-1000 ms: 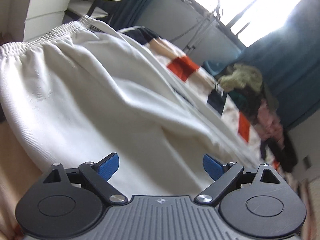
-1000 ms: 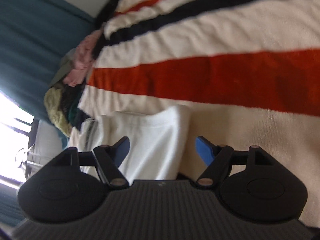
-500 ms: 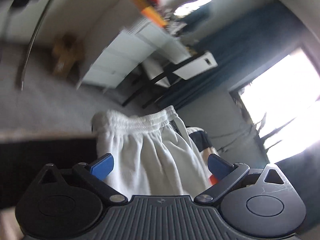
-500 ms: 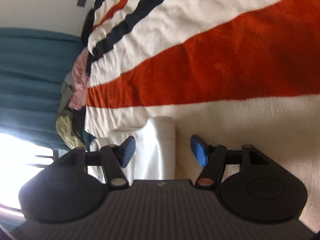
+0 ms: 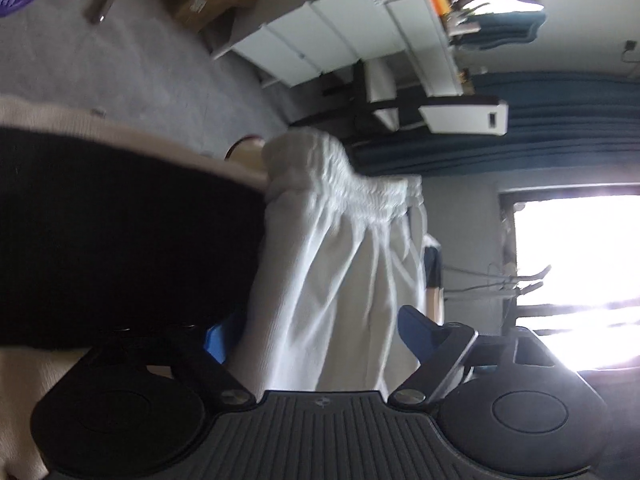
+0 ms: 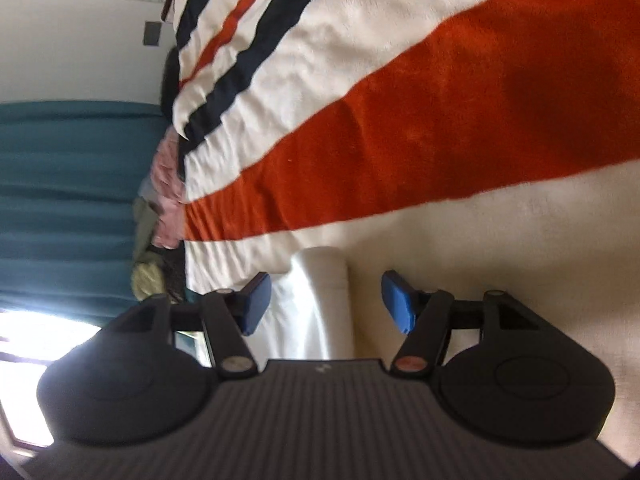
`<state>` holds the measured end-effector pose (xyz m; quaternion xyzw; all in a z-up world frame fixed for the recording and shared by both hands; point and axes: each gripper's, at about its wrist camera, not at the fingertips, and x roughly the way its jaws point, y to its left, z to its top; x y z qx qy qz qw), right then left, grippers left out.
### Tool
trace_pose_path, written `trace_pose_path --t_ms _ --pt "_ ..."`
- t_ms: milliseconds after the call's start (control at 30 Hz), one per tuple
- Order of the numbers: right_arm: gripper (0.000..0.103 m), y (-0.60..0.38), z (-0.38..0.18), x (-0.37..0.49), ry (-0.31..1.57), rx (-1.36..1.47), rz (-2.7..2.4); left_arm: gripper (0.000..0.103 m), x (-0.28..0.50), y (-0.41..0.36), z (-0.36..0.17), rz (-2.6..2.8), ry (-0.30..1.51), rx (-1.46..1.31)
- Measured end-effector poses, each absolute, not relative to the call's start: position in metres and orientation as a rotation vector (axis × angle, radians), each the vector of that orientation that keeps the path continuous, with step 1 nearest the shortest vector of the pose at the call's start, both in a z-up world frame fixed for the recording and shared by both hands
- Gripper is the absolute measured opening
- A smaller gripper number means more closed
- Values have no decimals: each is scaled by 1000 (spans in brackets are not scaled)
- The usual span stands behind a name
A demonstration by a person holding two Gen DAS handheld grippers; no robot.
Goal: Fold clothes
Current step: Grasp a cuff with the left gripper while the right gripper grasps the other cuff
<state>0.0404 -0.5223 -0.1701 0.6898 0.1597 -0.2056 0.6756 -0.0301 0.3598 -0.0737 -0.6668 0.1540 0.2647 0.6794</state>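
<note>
Left wrist view: white shorts [image 5: 340,264], elastic waistband at the far end, run lengthwise between the spread blue fingers [image 5: 416,328] of the left gripper [image 5: 316,334], across the striped blanket [image 5: 120,240] near the bed's edge. Beyond lie grey floor, a white drawer unit [image 5: 320,44], blue curtains [image 5: 540,128] and a bright window [image 5: 576,264].

In the right wrist view, the right gripper [image 6: 324,304] is likewise spread wide, its fingers [image 6: 394,300] either side of a rolled or folded white edge of the same garment [image 6: 324,292], which rests on a cream band of the blanket [image 6: 440,120] below a broad orange stripe. A heap of unfolded clothes [image 6: 156,216] sits at the far end of the bed.

Neither gripper grips cloth. The step in hand appears to be lining up on opposite ends of the shorts for a fold. The next move likely calls for both pairs of fingers to close on the fabric through all layers, then lift and carry one end over the other evenly, so the cloth does not bunch or slide off the bed.
</note>
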Motion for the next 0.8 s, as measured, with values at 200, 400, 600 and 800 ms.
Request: trace_pose_path --t_ms 200,400,600,800 --pt "64 -508 -166 66 470 1482 -332 52 -23 360 -89 602 409 -1500" --pt "22 -495 -160 80 575 1387 -339 13 -26 359 -91 624 371 -1512" --pt "6 -497 -136 69 444 1325 -304 10 -32 354 -77 594 295 -1472" --pt "5 -491 -101 55 321 1241 -218 9 -48 346 -39 626 151 -1303"
